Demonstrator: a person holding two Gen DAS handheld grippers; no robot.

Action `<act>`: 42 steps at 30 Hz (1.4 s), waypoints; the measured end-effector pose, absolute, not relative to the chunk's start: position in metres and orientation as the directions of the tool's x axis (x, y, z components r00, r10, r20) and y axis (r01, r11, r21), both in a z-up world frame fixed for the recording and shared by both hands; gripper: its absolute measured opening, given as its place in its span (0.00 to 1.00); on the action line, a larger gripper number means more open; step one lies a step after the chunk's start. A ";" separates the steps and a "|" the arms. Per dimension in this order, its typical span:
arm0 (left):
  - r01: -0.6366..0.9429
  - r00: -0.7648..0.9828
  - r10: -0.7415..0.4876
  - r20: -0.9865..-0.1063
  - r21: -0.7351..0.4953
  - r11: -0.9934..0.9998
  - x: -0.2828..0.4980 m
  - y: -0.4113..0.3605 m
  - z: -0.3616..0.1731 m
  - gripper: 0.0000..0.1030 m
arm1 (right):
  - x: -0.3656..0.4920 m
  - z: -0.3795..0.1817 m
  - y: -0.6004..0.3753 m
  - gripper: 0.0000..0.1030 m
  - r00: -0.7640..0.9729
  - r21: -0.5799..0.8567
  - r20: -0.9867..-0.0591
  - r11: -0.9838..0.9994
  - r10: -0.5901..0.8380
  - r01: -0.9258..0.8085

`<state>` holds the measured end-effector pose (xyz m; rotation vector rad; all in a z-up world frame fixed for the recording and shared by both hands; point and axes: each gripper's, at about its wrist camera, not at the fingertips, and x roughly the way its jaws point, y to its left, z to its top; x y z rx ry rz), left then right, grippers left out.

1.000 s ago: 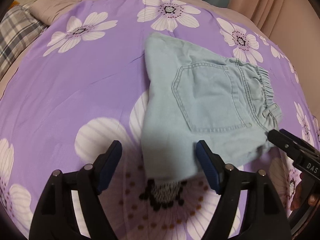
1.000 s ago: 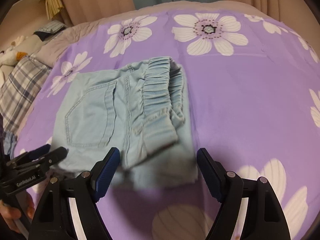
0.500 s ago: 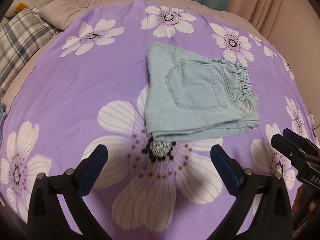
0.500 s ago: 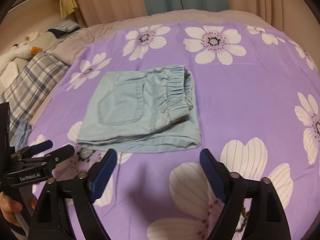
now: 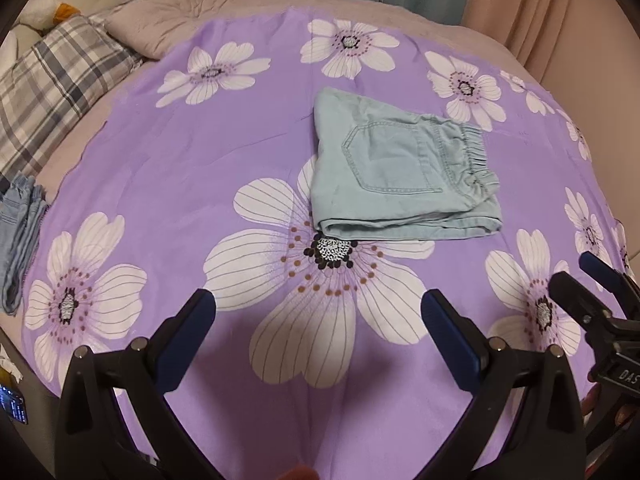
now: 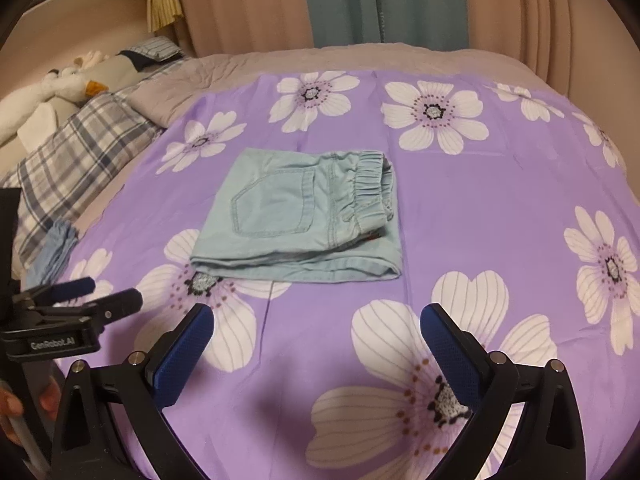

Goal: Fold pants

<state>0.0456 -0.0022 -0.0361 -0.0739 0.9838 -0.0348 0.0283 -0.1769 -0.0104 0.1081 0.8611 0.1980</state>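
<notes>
The light blue pants lie folded into a compact rectangle on the purple flowered sheet, back pocket up, elastic waistband to the right. They also show in the right wrist view. My left gripper is open and empty, well short of the pants' near edge. My right gripper is open and empty, also back from the pants. The left gripper appears at the left edge of the right wrist view, and the right gripper at the right edge of the left wrist view.
A plaid pillow and stuffed toys lie at the bed's left. A folded blue denim garment sits at the sheet's left edge. Curtains hang behind the bed.
Both grippers have let go of the pants and pulled back toward me and upward. The pants now lie flat and folded, farther away in both views.
</notes>
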 end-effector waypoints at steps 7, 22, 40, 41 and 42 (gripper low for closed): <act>0.023 0.581 -0.032 -0.813 -0.023 0.999 0.026 -0.012 -0.017 1.00 | 0.012 0.006 -0.171 0.99 0.662 0.170 -0.714 0.974 0.226 -0.149; 0.018 0.629 -0.005 -0.777 0.008 1.000 0.008 -0.019 0.009 1.00 | 0.004 0.028 -0.164 0.99 0.695 0.163 -0.682 0.974 0.228 -0.159; -0.007 0.635 0.019 -0.772 0.018 1.000 0.010 -0.013 0.010 1.00 | 0.002 0.032 -0.162 0.99 0.696 0.160 -0.680 0.974 0.228 -0.162; -0.007 0.635 0.019 -0.773 0.019 1.000 0.010 -0.013 0.010 1.00 | 0.001 0.033 -0.162 0.99 0.696 0.160 -0.681 0.974 0.228 -0.162; -0.007 0.635 0.020 -0.772 0.021 1.000 0.010 -0.013 0.010 1.00 | 0.001 0.033 -0.162 0.99 0.696 0.160 -0.681 0.974 0.228 -0.163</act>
